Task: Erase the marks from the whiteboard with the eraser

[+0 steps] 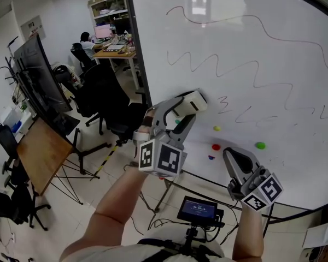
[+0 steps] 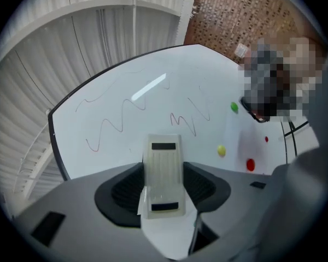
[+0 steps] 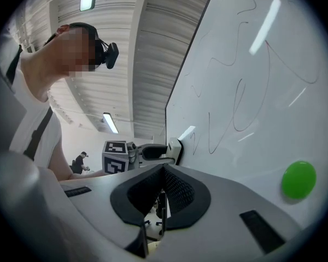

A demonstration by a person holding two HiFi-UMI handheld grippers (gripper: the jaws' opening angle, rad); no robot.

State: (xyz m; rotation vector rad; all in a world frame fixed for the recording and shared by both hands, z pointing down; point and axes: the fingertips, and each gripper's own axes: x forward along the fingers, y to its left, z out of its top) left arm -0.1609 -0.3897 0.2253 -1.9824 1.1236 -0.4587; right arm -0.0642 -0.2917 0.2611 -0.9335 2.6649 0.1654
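The whiteboard (image 1: 295, 53) carries thin wavy marker marks (image 1: 218, 64), with smaller scribbles (image 1: 246, 113) lower down. My left gripper (image 1: 187, 106) is shut on a white block eraser (image 1: 193, 100), whose end sits at the board's lower left, just left of the scribbles; I cannot tell if it touches. In the left gripper view the eraser (image 2: 164, 162) stands between the jaws of the left gripper (image 2: 165, 182), facing the marks (image 2: 120, 119). My right gripper (image 1: 234, 156) hangs lower right, shut and holding nothing. In its own view the right gripper (image 3: 164, 174) looks along the board at the eraser (image 3: 175, 146).
Round magnets stick to the board: yellow (image 1: 216, 128), red (image 1: 216, 147), green (image 1: 260, 145). A small monitor (image 1: 198, 209) on a stand is below. Office chairs (image 1: 106, 100), a wooden desk (image 1: 41, 152) and a large dark screen (image 1: 38, 81) stand to the left.
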